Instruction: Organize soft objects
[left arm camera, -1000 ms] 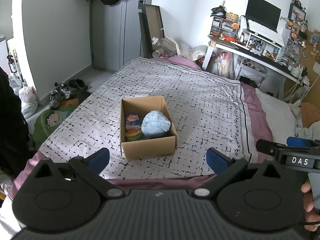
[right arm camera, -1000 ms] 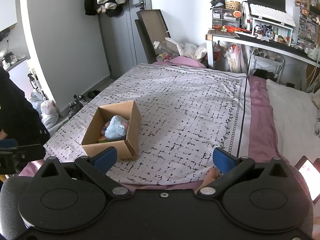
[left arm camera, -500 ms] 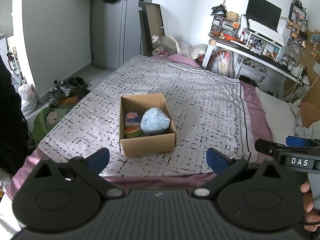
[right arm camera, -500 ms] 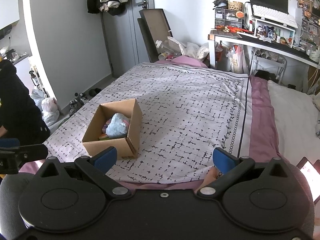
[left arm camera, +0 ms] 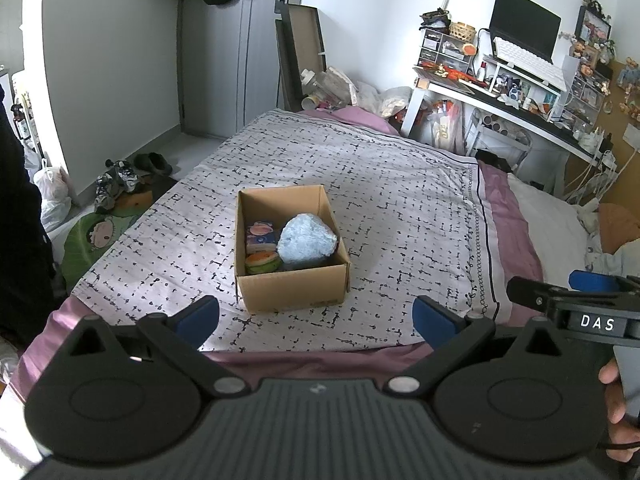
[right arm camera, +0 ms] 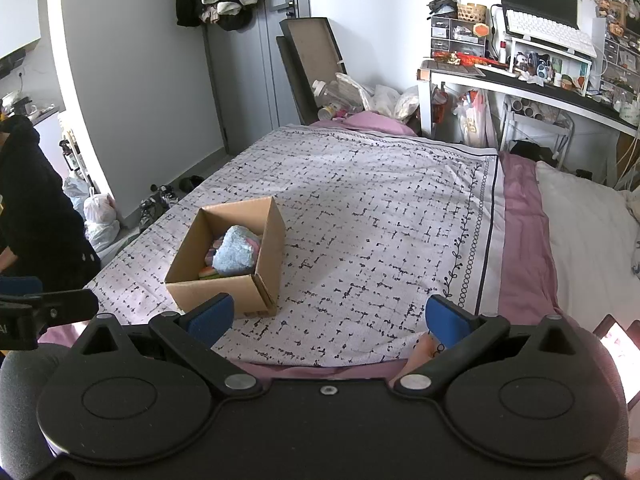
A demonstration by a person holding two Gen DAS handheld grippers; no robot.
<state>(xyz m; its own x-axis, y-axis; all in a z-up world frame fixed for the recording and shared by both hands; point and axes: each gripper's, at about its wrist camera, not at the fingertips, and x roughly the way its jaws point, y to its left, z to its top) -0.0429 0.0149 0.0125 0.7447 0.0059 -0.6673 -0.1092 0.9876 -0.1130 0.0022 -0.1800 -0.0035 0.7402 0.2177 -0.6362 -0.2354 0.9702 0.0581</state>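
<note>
An open cardboard box (left arm camera: 294, 296) stands on the patterned bed cover (left arm camera: 400, 208). Inside lie a pale blue fluffy soft object (left arm camera: 306, 240), a pink and blue packet (left arm camera: 260, 236) and an orange and green round toy (left arm camera: 262, 262). The box (right arm camera: 256, 236) and the blue object (right arm camera: 236, 254) also show in the right wrist view. My left gripper (left arm camera: 316, 316) is open and empty, held back from the bed's near edge. My right gripper (right arm camera: 330, 316) is open and empty, to the right of the box; it shows in the left wrist view (left arm camera: 576, 308).
A cluttered white desk (left arm camera: 500, 96) with a monitor stands at the far right. A white pillow (right arm camera: 588, 232) lies on the bed's right side. Shoes (left arm camera: 120, 180) and bags (right arm camera: 96, 212) lie on the floor at left, near a grey door (left arm camera: 236, 52).
Both grippers have drawn back and risen slightly, so the box sits a little farther away in both views. Both stay open and empty.
</note>
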